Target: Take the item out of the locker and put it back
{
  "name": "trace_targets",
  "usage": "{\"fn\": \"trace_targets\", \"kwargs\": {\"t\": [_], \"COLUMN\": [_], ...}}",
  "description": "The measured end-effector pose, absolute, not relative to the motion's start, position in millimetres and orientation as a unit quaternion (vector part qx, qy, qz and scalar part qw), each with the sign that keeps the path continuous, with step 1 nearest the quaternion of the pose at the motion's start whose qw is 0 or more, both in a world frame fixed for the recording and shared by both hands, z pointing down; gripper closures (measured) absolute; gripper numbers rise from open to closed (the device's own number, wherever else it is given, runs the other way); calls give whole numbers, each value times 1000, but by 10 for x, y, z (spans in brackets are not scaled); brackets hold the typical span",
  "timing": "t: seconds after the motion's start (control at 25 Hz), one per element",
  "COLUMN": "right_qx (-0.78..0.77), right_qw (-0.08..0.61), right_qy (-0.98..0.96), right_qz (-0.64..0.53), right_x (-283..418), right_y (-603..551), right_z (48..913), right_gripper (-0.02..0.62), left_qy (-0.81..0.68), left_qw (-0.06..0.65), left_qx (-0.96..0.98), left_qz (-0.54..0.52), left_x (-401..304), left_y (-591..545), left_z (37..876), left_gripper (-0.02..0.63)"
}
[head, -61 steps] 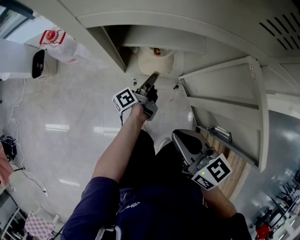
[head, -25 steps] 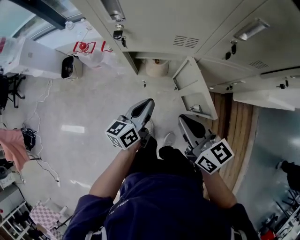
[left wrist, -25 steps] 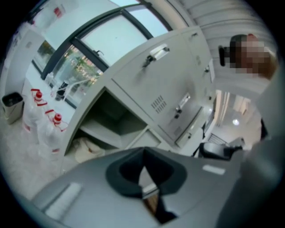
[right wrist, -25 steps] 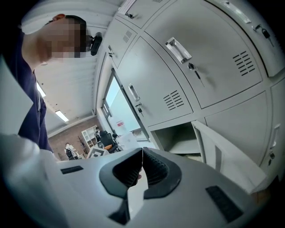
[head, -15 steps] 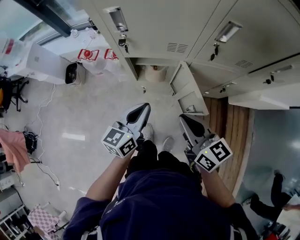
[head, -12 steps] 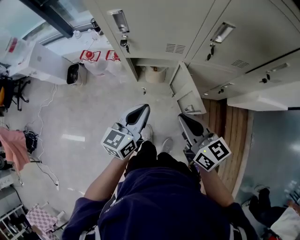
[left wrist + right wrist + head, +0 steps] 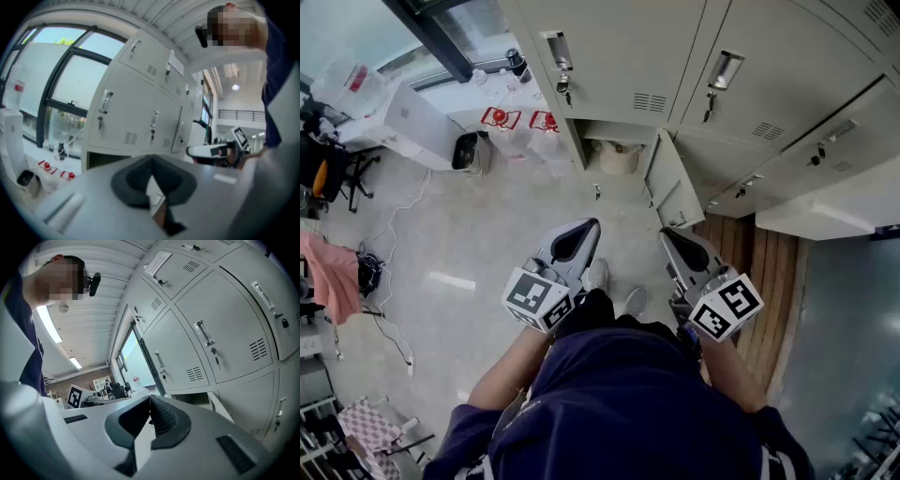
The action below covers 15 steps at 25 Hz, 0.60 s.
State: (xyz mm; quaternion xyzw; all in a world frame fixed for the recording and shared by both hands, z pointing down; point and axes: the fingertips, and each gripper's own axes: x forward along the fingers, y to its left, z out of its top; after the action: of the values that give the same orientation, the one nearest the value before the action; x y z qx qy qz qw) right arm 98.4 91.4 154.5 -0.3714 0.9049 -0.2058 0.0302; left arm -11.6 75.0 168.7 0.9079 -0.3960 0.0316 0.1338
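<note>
Pressed together at the tips, the two dark pads of the left gripper (image 7: pixel 151 159) have nothing between them, and the two ribbed pads of the right gripper (image 7: pixel 150 398) meet the same way, also empty. From the head view both grippers are held side by side low in front of the person's body, each with one cube of square markers, pointing toward the bank of pale grey metal lockers (image 7: pixel 623 56). One compartment in the bottom row stands open, its single grey door (image 7: pixel 675 187) swung out to the right. One cream rounded item (image 7: pixel 619 157) sits inside that open compartment on its floor, well apart from both grippers; it is too small to tell what kind of thing it is. Two pale shoes (image 7: pixel 597 275) show on the light polished floor (image 7: pixel 487 234) between the grippers. Left of the open locker stand two clear plastic containers with red labels (image 7: pixel 500 122), next to one small black bin (image 7: pixel 469 150)
</note>
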Motion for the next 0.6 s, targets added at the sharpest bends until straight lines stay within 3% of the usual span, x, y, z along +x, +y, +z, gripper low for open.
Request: {"fn": "trace_targets", "kwargs": {"t": [0.6], "right_qx": [-359], "right_qw": [32], "right_qy": [910], "right_qz": [-203], "right_x": [1191], "right_y": [1200], "right_z": [1476], "right_gripper": [589], "left_qy": [-403], "left_qw": [121], "left_qx": [907], "left_qz": [33], "left_x": [173], "left_y": [1059], "left_z": [1538], "left_gripper": [603]}}
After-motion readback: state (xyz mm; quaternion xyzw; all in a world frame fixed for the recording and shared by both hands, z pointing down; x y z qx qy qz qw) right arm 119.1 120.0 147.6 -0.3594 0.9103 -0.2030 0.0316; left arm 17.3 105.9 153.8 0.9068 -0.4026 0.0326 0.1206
